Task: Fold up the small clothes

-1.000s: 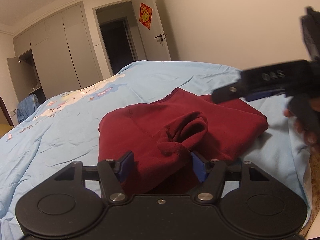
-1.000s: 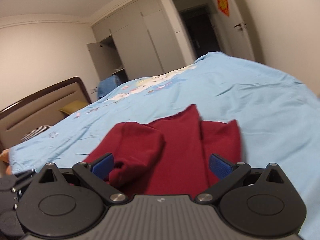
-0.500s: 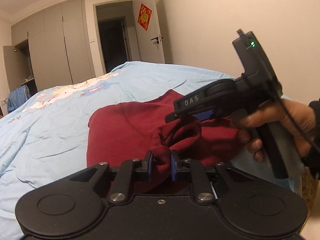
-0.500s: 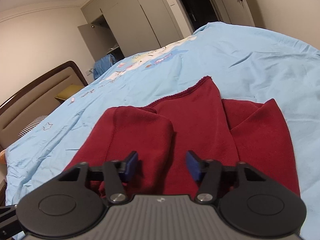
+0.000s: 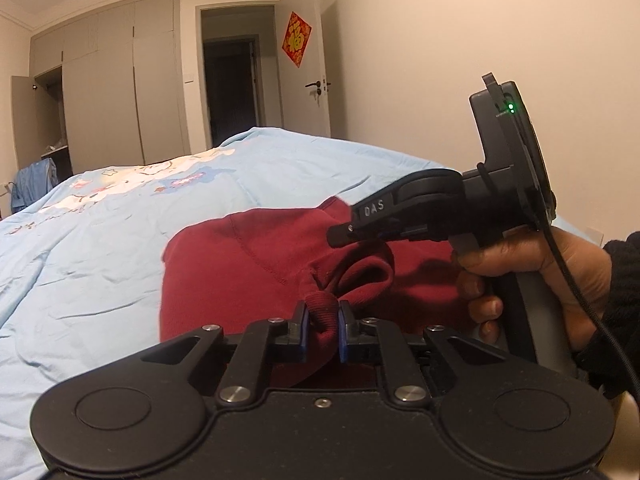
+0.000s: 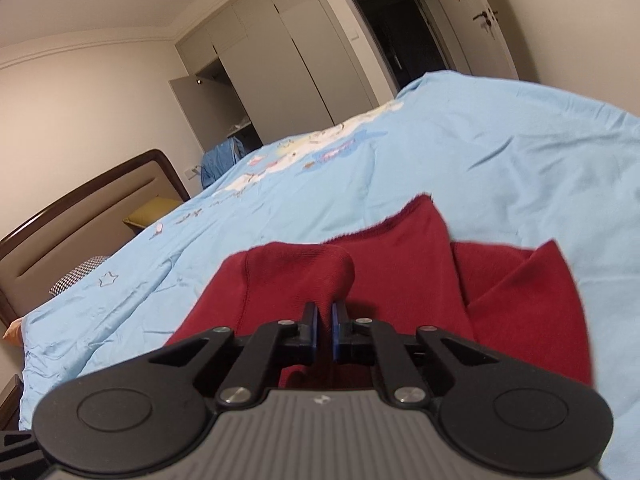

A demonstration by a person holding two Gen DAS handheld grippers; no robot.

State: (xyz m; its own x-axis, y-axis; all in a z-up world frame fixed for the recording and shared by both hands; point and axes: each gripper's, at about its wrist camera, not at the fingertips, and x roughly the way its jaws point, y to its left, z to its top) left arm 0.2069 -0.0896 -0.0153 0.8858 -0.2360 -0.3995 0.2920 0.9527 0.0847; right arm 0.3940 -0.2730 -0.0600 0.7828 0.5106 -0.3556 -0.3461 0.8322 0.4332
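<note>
Bedroom, blue duvet (image 5: 120,248) — red garment (image 5: 240,264) lies bunched on it. Left gripper (image 5: 322,330) pinches a ribbed cuff; right gripper (image 6: 324,330) nips a fold. Soft, light, floppy — grip hems.

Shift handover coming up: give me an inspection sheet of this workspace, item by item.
Surface: light blue bedspread, wrinkled, cartoon print on its far part.
Job's things: one dark red garment, partly folded, on the bedspread.
Clutter: nothing seen on the bedspread.
Grippers: left gripper shut on a bunched cuff; right gripper shut on a fold of the garment.
Cables: black cable running down past the hand holding the right gripper.
Surroundings: wardrobe with one door open, dark doorway, headboard.
</note>
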